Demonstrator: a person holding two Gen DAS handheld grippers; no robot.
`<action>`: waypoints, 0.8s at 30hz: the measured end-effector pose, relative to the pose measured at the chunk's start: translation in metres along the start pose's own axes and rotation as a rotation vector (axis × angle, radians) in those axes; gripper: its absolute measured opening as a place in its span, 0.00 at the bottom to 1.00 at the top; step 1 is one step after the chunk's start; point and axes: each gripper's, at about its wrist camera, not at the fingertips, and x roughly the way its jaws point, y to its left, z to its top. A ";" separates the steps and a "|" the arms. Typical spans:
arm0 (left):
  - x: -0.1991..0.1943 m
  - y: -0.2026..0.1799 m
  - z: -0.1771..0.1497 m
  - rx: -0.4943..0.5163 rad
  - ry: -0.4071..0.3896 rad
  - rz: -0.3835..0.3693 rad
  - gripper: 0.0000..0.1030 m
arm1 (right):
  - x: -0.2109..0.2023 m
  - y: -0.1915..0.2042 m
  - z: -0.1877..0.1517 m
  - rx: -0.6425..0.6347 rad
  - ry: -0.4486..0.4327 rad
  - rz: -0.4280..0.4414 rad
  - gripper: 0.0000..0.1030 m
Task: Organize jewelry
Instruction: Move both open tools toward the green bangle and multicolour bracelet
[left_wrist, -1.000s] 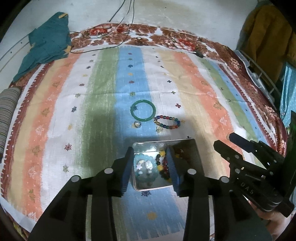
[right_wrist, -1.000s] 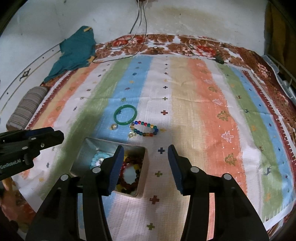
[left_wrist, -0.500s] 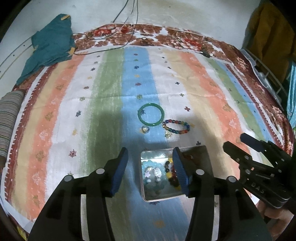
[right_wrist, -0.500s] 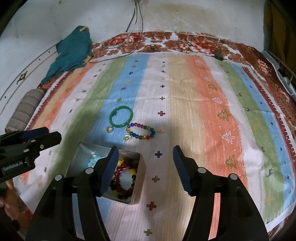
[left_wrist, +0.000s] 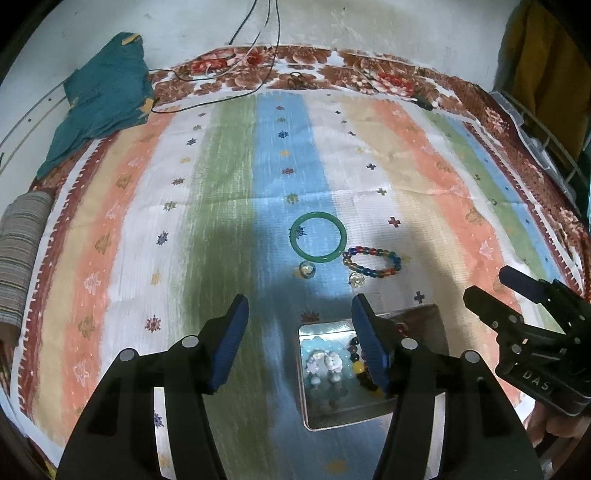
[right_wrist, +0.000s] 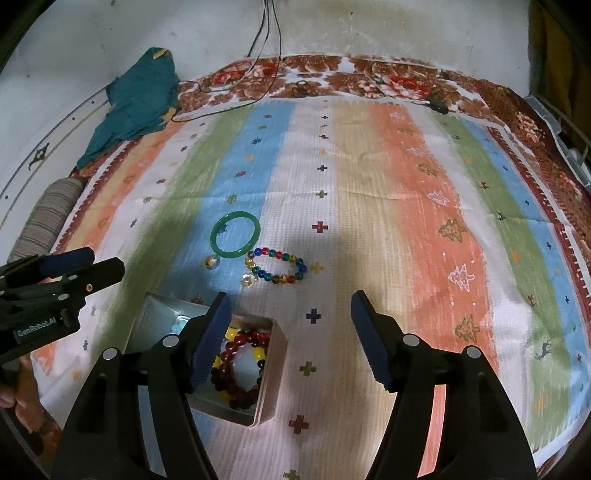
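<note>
Both spread wide and empty, left gripper (left_wrist: 300, 343) and right gripper (right_wrist: 290, 341) above striped cloth (right_wrist: 369, 192), with green bangle (right_wrist: 235, 234) and beaded bracelet (right_wrist: 276, 266) just beyond metal tin (right_wrist: 273, 373) of beads

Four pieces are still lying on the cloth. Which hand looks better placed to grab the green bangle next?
Probably the left. Its open tongs point almost straight at the green bangle, while the right tongs, also open and empty, aim off to its side.
</note>
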 end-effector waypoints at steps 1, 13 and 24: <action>0.002 0.001 0.001 0.000 0.003 0.001 0.56 | 0.001 0.000 0.000 0.000 0.002 0.000 0.65; 0.026 0.003 0.013 -0.003 0.037 0.007 0.56 | 0.026 -0.011 0.009 -0.003 0.048 -0.037 0.65; 0.044 0.000 0.023 0.017 0.056 0.018 0.56 | 0.042 -0.016 0.021 -0.010 0.059 -0.039 0.65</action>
